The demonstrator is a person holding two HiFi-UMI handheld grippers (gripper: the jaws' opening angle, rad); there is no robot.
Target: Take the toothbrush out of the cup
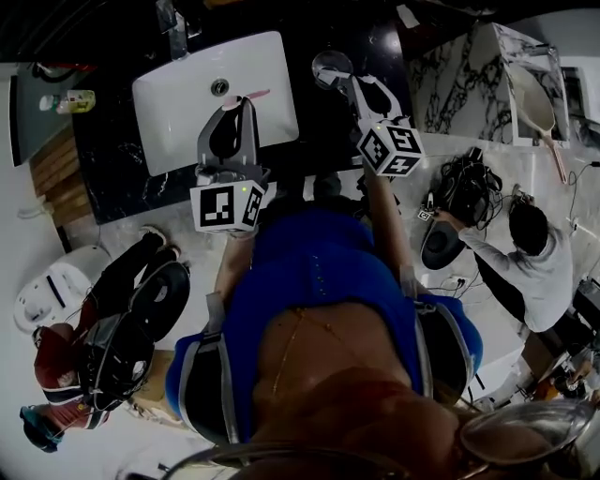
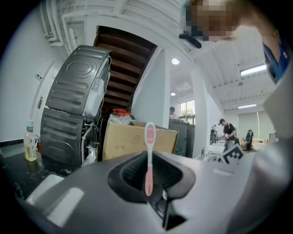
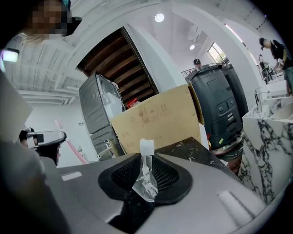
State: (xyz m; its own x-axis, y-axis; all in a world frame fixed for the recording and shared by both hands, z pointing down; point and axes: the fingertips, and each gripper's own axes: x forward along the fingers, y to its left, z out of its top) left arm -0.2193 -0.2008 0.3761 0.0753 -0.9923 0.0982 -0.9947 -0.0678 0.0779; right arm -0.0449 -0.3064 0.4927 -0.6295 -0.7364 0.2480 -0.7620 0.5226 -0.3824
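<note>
My left gripper (image 1: 236,105) hangs over the white sink (image 1: 178,103), shut on a pink toothbrush (image 1: 255,95). In the left gripper view the toothbrush (image 2: 149,137) stands upright between the pads, head up, with the left gripper (image 2: 149,178) closed on its handle. My right gripper (image 1: 341,79) reaches to a clear cup (image 1: 328,64) on the black counter, right of the sink. In the right gripper view a clear piece with a white top (image 3: 146,147) sits pinched in the right gripper (image 3: 145,185). The toothbrush is outside the cup.
A faucet (image 1: 173,23) stands behind the sink. A small bottle (image 1: 70,100) sits on the counter's far left. A marbled block (image 1: 469,75) rises at the right. One person (image 1: 534,253) crouches at right, another (image 1: 103,328) sits at lower left. A cardboard box (image 2: 132,139) is beyond.
</note>
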